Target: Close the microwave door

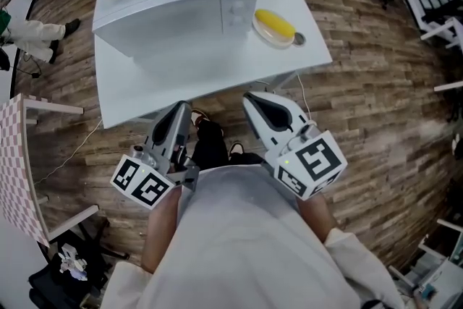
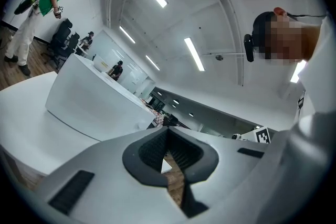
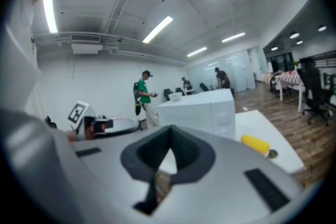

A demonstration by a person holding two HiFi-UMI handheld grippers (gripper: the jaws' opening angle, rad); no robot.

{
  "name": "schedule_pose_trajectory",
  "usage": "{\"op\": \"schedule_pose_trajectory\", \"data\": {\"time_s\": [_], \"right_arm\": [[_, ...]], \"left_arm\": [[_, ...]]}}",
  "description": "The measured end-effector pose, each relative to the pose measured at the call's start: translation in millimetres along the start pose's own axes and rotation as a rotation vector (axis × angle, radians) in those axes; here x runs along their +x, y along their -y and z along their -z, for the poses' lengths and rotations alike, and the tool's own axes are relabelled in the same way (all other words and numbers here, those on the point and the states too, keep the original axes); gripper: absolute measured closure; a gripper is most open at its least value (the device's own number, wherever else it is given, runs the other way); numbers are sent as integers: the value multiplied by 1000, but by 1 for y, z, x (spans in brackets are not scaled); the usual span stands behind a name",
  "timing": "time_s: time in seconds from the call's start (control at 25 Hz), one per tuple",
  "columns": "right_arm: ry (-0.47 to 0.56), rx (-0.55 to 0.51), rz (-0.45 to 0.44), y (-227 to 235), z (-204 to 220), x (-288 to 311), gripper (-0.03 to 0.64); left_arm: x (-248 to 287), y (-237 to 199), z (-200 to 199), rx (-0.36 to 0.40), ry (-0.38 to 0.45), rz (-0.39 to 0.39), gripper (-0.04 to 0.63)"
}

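Only the head view looks down on the microwave (image 1: pixel 170 3), whose door appears shut. The gripper views instead show a person in green (image 3: pixel 143 94) beyond it. The microwave stands on the table (image 1: pixel 217 76), ahead of both grippers and well apart from them. The left gripper (image 1: pixel 181 108) and right gripper (image 1: pixel 253 99) are held at the person's waist, jaws together on nothing. A yellow item (image 1: pixel 275 25) lies ahead of the right gripper; I cannot tell what it is.
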State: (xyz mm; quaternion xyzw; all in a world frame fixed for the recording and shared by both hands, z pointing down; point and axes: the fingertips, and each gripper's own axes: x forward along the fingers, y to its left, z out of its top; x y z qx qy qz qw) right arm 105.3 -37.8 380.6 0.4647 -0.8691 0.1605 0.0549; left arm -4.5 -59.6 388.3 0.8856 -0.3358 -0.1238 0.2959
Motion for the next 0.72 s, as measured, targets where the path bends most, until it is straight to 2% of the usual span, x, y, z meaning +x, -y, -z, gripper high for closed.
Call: {"op": "schedule_pose_trajectory", "data": {"time_s": [0.28, 0.44, 0.72], "right_arm": [[4, 0, 0, -8, 0, 3, 594], [6, 19, -7, -14, 2, 2, 594], [9, 62, 16, -24, 17, -4, 594]], "left_arm": [[-9, -2, -4, 14, -14, 3, 578], [-15, 1, 0, 65, -48, -10, 578], [-23, 11, 27, -12, -108, 17, 578]]}}
